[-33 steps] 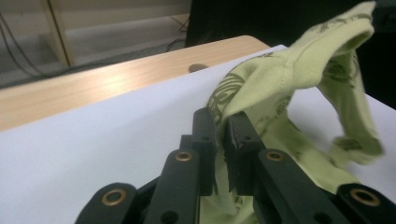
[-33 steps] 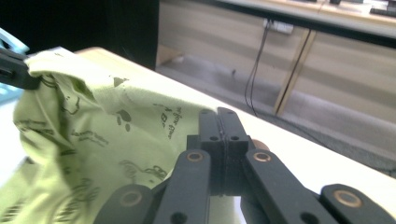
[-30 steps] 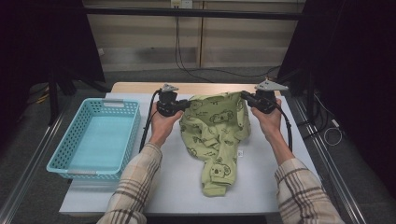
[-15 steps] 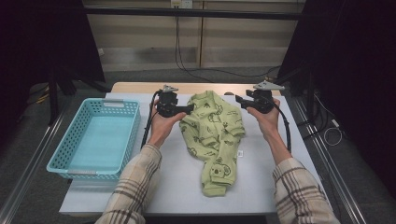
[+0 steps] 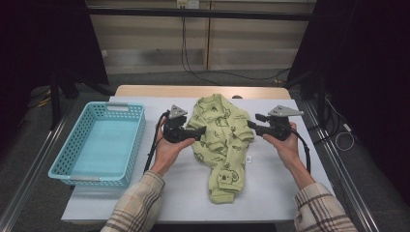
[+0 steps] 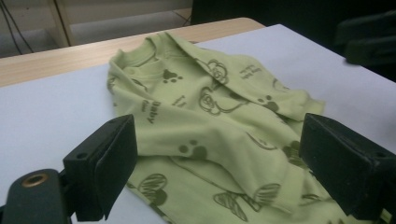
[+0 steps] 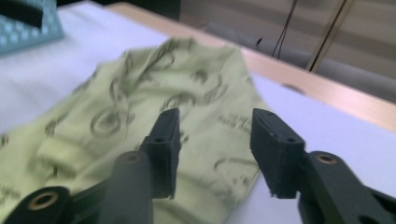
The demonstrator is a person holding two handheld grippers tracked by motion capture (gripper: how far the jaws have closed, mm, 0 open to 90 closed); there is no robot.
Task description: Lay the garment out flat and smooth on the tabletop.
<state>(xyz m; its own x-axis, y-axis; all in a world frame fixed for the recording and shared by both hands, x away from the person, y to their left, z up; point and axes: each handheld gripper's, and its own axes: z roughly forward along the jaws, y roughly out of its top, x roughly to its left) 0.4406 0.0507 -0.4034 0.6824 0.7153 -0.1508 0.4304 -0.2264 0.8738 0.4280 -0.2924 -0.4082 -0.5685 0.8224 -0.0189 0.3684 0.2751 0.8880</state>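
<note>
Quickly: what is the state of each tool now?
Left tool: open, just opened wider, over the green garment, holding nothing.
Right tool: open, just closing somewhat, holding nothing.

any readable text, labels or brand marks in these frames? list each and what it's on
"Baby": dark print on the green baby garment, near the neckline, in the left gripper view; the word under it is too blurred to read.
Other short print on the garment's far sleeve: too small to read.
Print near the right edge in the right gripper view: blurred, unreadable.
White tag at the garment's side: too small to read.
Basket: no text visible.
</note>
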